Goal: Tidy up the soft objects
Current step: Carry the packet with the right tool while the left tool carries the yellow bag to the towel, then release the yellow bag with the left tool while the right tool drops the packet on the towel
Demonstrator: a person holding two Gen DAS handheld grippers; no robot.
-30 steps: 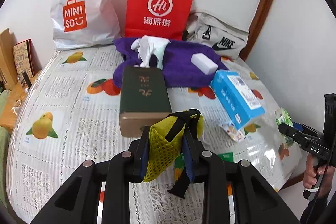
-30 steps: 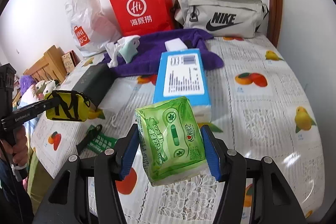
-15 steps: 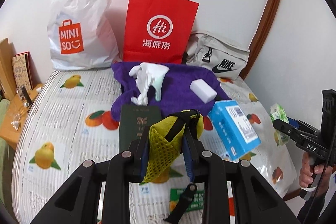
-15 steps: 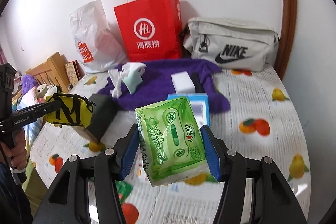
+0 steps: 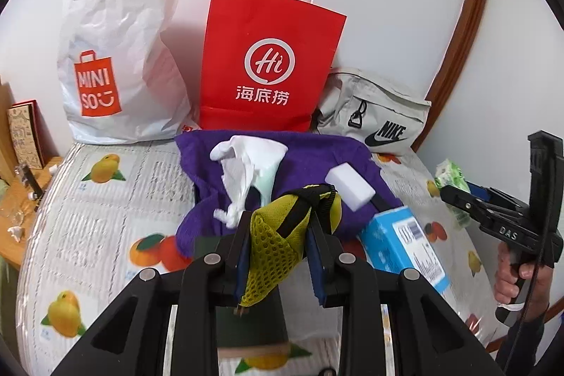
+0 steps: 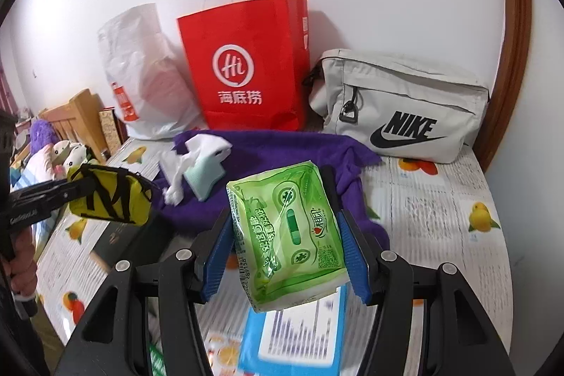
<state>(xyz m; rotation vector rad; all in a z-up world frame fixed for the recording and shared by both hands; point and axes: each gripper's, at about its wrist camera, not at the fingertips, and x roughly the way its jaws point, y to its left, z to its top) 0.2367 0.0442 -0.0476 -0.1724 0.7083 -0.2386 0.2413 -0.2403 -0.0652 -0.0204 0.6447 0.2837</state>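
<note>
Above the fruit-print counter [image 5: 105, 199], nearer the red paper bag [image 5: 268, 66] than a second ago, our left tool [image 5: 278, 235] grips the yellow mesh pouch [image 5: 278, 235], our right tool [image 6: 285, 235] the green tissue pack [image 6: 285, 235], both ready for bagging.

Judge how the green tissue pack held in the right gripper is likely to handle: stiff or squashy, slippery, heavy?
The green tissue pack, clamped in the right gripper, probably squashes easily: its wrapper looks puffed and wrinkled. The glossy film may be slippery, so it could slide if the grip loosens. It hangs unsupported between the pads without sagging, suggesting it is light.
</note>
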